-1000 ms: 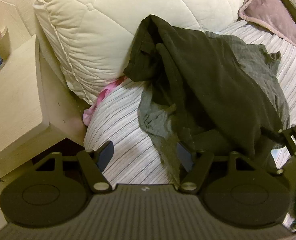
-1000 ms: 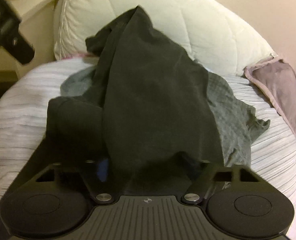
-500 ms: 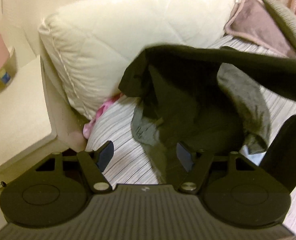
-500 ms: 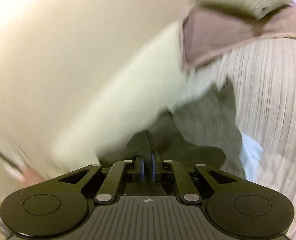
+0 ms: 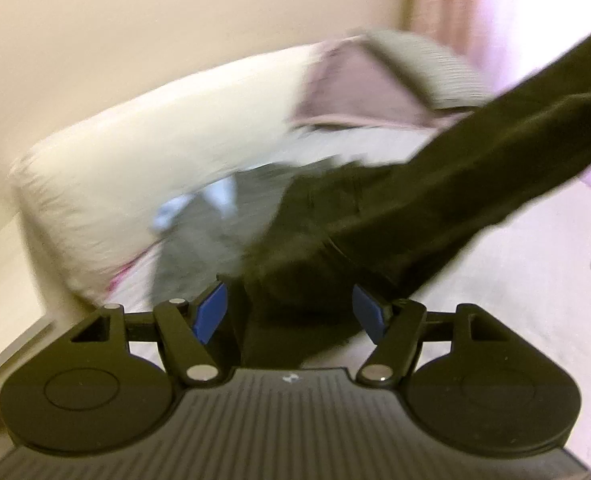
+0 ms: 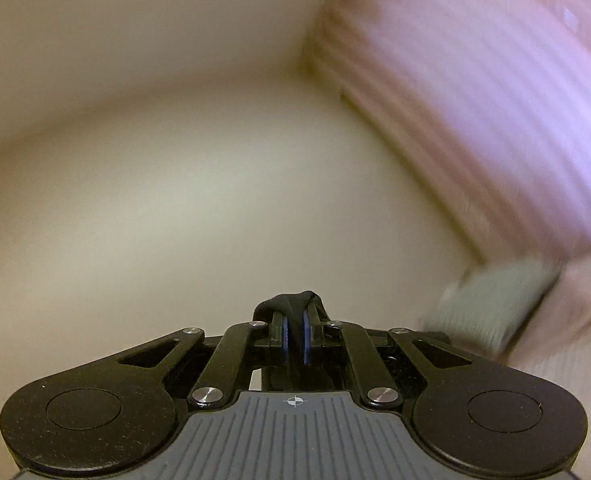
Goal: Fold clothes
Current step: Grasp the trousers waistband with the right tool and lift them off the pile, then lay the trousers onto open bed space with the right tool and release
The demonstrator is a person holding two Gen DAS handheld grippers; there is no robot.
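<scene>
Since half second ago your right gripper (image 6: 294, 338), clamped on dark garment (image 5: 435, 200), swung up toward wall. Garment now stretched taut from grey clothes beside white pillow (image 5: 155, 152). Your left gripper (image 5: 291, 312) spread apart around its lower bunch. Unfolded yet.

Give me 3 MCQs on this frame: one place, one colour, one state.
1. Where does the dark garment stretch from the left gripper?
A. up to the right
B. down to the left
C. flat on the nightstand

2. Colour of the left gripper's pads?
A. red
B. blue
C. white

3. The right gripper is:
A. wide open
B. shut on the dark garment
C. out of view

Answers: 1 A, it runs taut toward the upper right; 2 B, both pads show blue; 3 B, black cloth is pinched between the pads.
</scene>
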